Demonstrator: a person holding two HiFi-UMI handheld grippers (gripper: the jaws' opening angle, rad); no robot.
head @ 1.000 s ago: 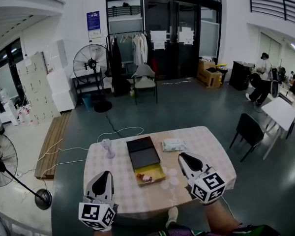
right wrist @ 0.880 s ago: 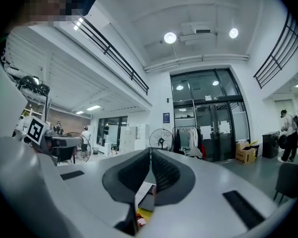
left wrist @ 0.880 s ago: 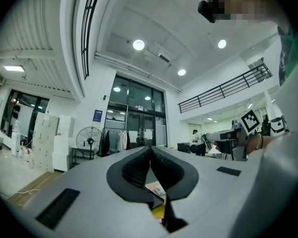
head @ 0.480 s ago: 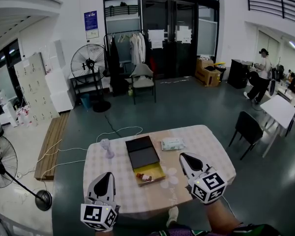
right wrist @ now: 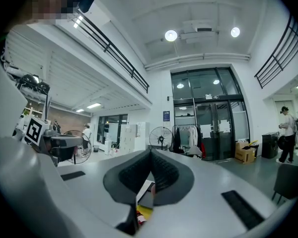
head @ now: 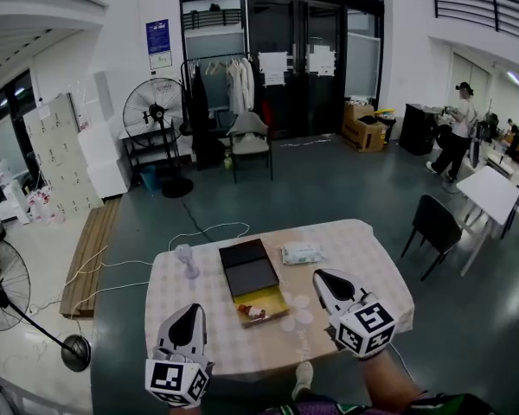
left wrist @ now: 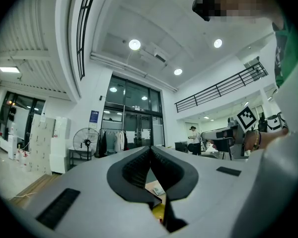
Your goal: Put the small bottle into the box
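Note:
The box (head: 261,304) lies open at the table's middle, its yellow-lined tray nearest me and its black lid (head: 249,267) folded away behind it. The small bottle (head: 253,312) lies inside the yellow tray. My left gripper (head: 189,310) hovers over the table's near left corner, jaws together, nothing between them. Just right of the tray, my right gripper (head: 322,277) is shut and empty. In the left gripper view the tips (left wrist: 150,148) meet, with the yellow tray (left wrist: 159,211) showing below them. The right gripper view shows closed tips (right wrist: 150,152) above the tray (right wrist: 143,212).
A clear glass (head: 188,260) stands left of the lid and a tissue packet (head: 302,252) lies to its right. The checked tablecloth (head: 363,258) covers the table. A black chair (head: 434,227) stands to the right and a floor fan (head: 0,284) to the left.
Both grippers stay almost where they were over the table's near edge; the head view has shifted slightly. The bottle rests in the tray throughout.

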